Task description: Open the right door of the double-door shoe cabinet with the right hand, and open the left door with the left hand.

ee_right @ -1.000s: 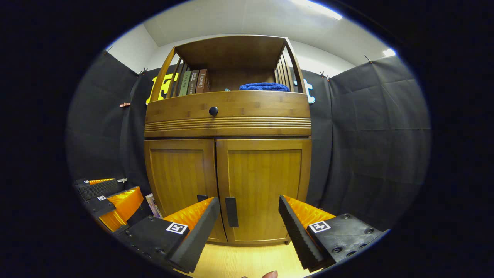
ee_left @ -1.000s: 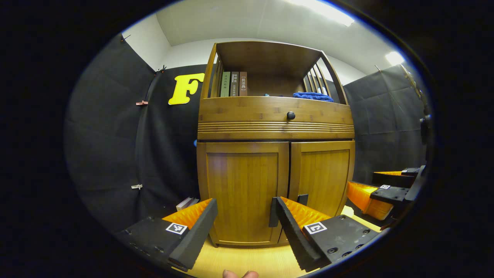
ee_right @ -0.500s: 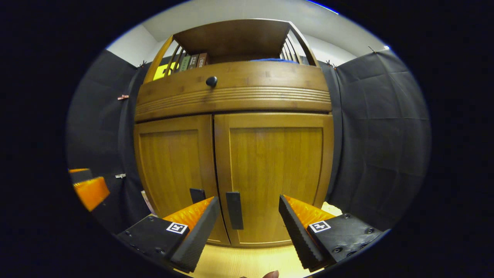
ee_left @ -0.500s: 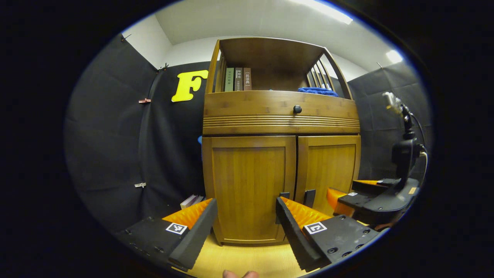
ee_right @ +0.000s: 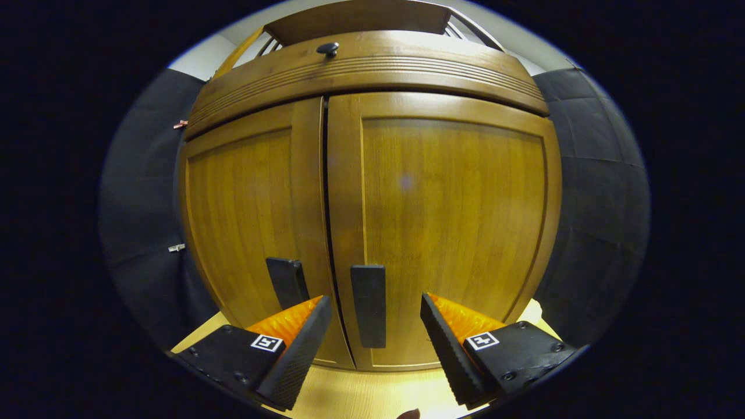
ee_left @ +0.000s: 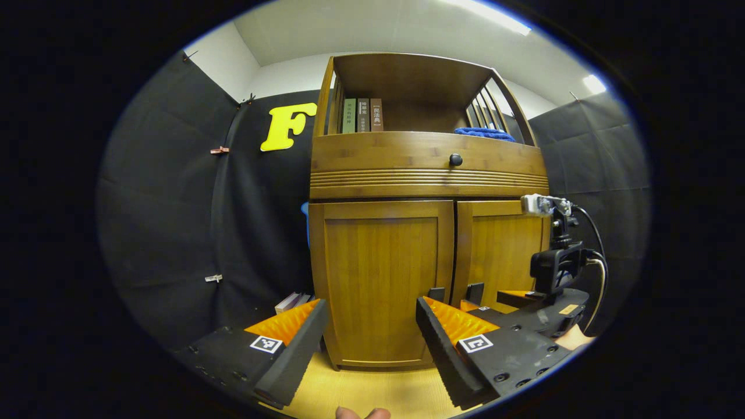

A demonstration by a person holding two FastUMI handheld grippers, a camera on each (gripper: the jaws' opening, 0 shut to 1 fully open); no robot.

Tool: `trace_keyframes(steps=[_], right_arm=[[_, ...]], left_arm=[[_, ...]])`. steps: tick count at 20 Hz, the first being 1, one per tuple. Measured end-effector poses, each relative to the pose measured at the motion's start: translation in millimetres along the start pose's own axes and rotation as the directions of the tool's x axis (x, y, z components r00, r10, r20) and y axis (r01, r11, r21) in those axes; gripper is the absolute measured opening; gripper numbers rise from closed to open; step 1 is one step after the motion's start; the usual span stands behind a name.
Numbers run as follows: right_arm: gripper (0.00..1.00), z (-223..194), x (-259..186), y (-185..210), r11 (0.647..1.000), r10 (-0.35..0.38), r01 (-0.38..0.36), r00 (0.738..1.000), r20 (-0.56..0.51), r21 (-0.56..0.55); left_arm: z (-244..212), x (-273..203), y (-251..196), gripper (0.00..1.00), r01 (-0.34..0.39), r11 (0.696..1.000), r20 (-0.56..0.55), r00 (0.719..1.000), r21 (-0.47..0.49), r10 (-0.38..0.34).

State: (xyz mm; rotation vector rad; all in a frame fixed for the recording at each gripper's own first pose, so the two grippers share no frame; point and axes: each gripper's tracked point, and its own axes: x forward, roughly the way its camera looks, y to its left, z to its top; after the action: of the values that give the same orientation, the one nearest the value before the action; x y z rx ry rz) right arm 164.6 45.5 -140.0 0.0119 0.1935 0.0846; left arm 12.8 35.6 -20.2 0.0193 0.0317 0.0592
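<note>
so far nothing's open: both doors shut, right claw (ee_right: 375,337) apart w/ right door handle (ee_right: 369,305) between, left claw (ee_left: 369,343) apart, farther back.

Cabinet (ee_left: 428,174) of warm wood, fine vertical grain, satin sheen. Doors (ee_right: 454,221) smooth, lightly glossy, framed panels. Handles (ee_right: 369,305), 2 of them, matt dark, plastic by the look. Knob (ee_left: 456,159) dark, slightly shiny. Grooved band (ee_left: 428,177) of ridged wood under the knob. Floor (ee_right: 372,393) pale, smooth wood-look board. Wall (ee_left: 169,221) of matt creased cloth. Towel (ee_left: 486,134) of soft nubbly cloth. Books (ee_left: 362,115) with matt paper spines.
</note>
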Motion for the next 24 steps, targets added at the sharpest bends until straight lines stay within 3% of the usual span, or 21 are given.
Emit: trace_keyframes(steps=[2, 3, 6, 7, 8, 11, 14, 15, 24], right_arm=[[0.95, -0.2, 0.2, 1.6, 1.000, -0.012, 0.012, 1.000, -0.009, -0.008], [0.80, 1.1, 3.4, 2.1, 1.000, -0.024, 0.024, 1.000, -0.019, -0.004], [0.57, 1.2, 5.3, 0.9, 0.999, -0.042, 0.042, 0.999, -0.032, 0.015], [0.57, -0.1, 10.3, 2.9, 0.999, -0.039, 0.039, 0.999, -0.024, 0.018], [0.49, 1.3, 12.7, 5.4, 0.999, -0.037, 0.038, 0.999, -0.022, 0.015], [0.37, -0.7, 14.6, 1.7, 0.997, -0.071, 0.071, 0.997, -0.032, -0.001], [0.31, -0.6, 10.2, 1.5, 0.999, -0.052, 0.052, 0.998, -0.041, 0.010], [0.25, -0.9, 8.3, 1.4, 0.999, -0.042, 0.042, 0.998, -0.039, 0.004], [0.24, -8.7, -58.7, -13.2, 0.999, 0.035, -0.034, 0.998, -0.060, 0.021]], left_arm=[[-2.2, 0.0, 2.7, 0.94, -0.006, 1.000, -0.003, 1.000, -0.002, 0.006], [-2.5, 0.9, 4.0, 0.94, -0.009, 1.000, -0.006, 1.000, -0.004, 0.009], [-4.4, 0.0, 5.6, 0.94, -0.011, 1.000, -0.014, 1.000, -0.011, 0.011], [-3.4, -0.5, 5.6, 0.94, -0.011, 1.000, -0.012, 1.000, -0.010, 0.011], [-3.5, -0.8, 5.9, 0.94, -0.011, 1.000, -0.011, 1.000, -0.007, 0.011], [-2.2, -2.4, 6.5, 0.94, -0.015, 1.000, -0.009, 1.000, -0.004, 0.015], [-2.5, -7.8, 8.0, 0.94, -0.022, 1.000, -0.010, 1.000, -0.012, 0.022], [-1.3, -10.0, 8.5, 0.94, -0.026, 1.000, -0.009, 1.000, -0.010, 0.025], [1.3, -25.8, 4.7, 0.94, -0.041, 0.999, 0.000, 0.999, -0.002, 0.041]])
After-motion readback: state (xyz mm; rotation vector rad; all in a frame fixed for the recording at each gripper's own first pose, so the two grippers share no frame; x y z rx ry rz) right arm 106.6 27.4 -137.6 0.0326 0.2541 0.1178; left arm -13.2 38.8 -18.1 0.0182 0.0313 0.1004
